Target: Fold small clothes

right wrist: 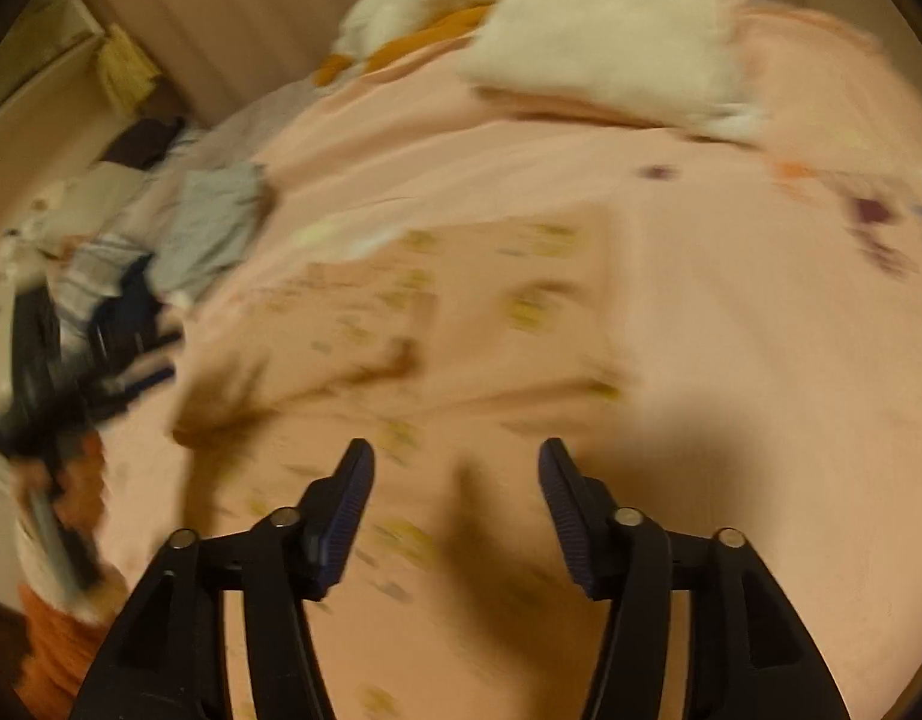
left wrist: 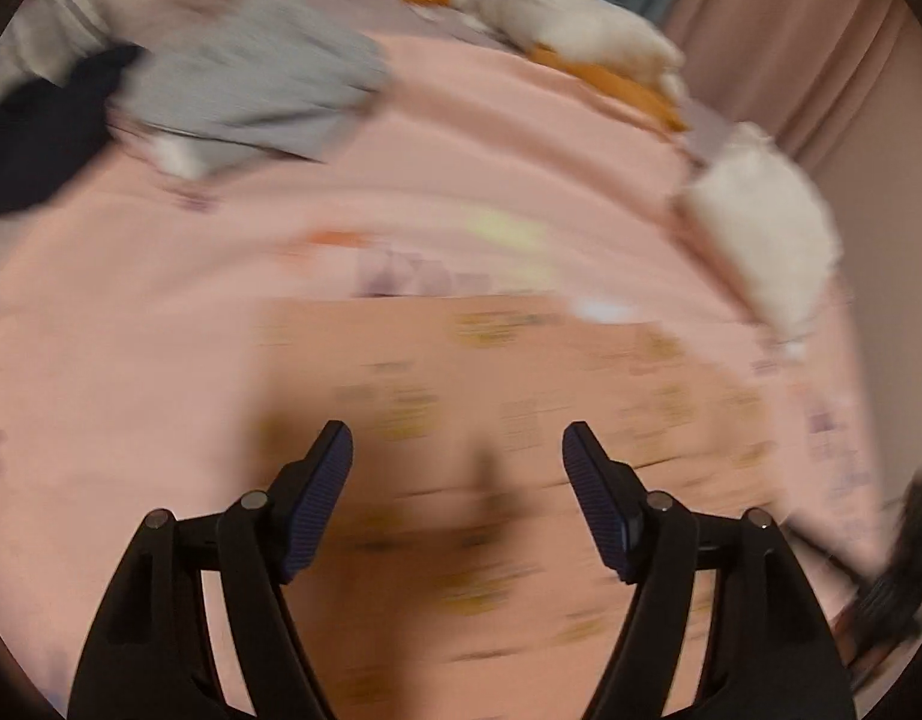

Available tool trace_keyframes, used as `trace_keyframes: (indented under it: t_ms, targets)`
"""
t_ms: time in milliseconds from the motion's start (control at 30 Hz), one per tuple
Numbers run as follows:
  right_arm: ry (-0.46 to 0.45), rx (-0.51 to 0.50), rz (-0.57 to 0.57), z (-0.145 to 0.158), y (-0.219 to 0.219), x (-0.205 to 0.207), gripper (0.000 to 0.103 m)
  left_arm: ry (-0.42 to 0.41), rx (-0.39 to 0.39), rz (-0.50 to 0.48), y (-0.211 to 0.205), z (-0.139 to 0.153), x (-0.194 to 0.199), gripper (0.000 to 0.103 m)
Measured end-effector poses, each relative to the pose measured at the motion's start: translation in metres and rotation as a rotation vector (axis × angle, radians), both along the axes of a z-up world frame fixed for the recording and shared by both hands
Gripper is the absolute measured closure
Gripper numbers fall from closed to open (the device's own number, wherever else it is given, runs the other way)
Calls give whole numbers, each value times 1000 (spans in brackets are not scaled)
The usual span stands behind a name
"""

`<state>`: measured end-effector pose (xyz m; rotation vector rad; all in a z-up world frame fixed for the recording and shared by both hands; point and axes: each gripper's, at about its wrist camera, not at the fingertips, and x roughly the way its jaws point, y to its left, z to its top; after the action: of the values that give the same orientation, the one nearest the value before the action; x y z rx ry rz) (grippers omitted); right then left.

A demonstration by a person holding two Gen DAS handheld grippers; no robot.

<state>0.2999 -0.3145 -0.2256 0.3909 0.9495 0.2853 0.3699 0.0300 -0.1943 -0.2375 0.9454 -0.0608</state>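
Hovering wide-jawed and empty, left gripper and right gripper are facing the peach garment, spreading directly beneath and ahead.

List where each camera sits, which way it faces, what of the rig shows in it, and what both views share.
Left wrist: sits on the left tongs, looking down along the open fingers at the peach patterned garment on the pink bed cover; the other tongs blur at the right edge.
Right wrist: sits on the right tongs, fingers open, over the same garment; the left tongs blur at the left.
Shared: garment, bed cover, grey clothes, white fluffy item.
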Motion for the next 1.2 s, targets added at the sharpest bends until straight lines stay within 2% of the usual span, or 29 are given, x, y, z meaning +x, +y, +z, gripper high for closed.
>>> trace_keyframes:
  t_ms: [67, 133, 200, 233, 267, 333, 400, 467, 533, 567, 600, 733, 800, 900, 967, 1033, 1067, 1133, 1200]
  targets:
    - [29, 64, 22, -5, 18, 37, 44, 3, 101, 18, 13, -13, -9, 31]
    - [61, 81, 35, -17, 33, 68, 44, 13, 134, -3, 24, -27, -25, 31]
    - [172, 114, -24, -44, 43, 100, 52, 42, 144, -33, 31, -36, -31, 31]
    - [199, 130, -26, -55, 48, 109, 80, 67, 143, -48, 34, -40, -30, 32]
    - [200, 128, -46, -60, 52, 114, 91, 91, 135, -55, 32, -44, -29, 32]
    - [149, 141, -63, -54, 58, 111, 95, 109, 113, -63, 31, -50, -27, 32]
    - [57, 182, -32, -34, 60, 102, 96, 117, 96, -76, 29, -54, -29, 31]
    - [-1, 119, -21, -9, 60, 96, 96, 143, 75, -67, 23, -60, -28, 31]
    - [-62, 97, -30, 9, 55, 89, 96, 152, 22, -96, 13, -66, -24, 31]
    - [-65, 89, -35, 12, 54, 88, 96, 156, 16, -97, 10, -67, -23, 31]
    - [-68, 75, -32, 17, 53, 86, 96, 161, 22, -85, 6, -71, -20, 32]
    - [-105, 98, -45, 30, 39, 79, 96, 166, 191, -53, -2, -75, -21, 29]
    - [-143, 95, -78, 38, 23, 76, 96, 139, 233, -22, 3, -70, -29, 31]
    - [-147, 88, -99, 40, 12, 82, 96, 87, 196, 31, 12, -72, -28, 32]
    - [-143, 90, -100, 36, 13, 80, 96, 121, 154, 47, 16, -83, -19, 32]
    - [-139, 83, -92, 31, 13, 76, 96, 82, 158, 78, 17, -83, -20, 43]
    - [-134, 69, -89, 28, 12, 74, 96, 73, 171, 68, 14, -82, -21, 47]
    - [-127, 52, -103, 25, 3, 72, 96, 50, 168, 30, 9, -81, -22, 62]
    - [-133, 69, -127, 28, -11, 70, 96, 45, 162, 20, 9, -82, -22, 65]
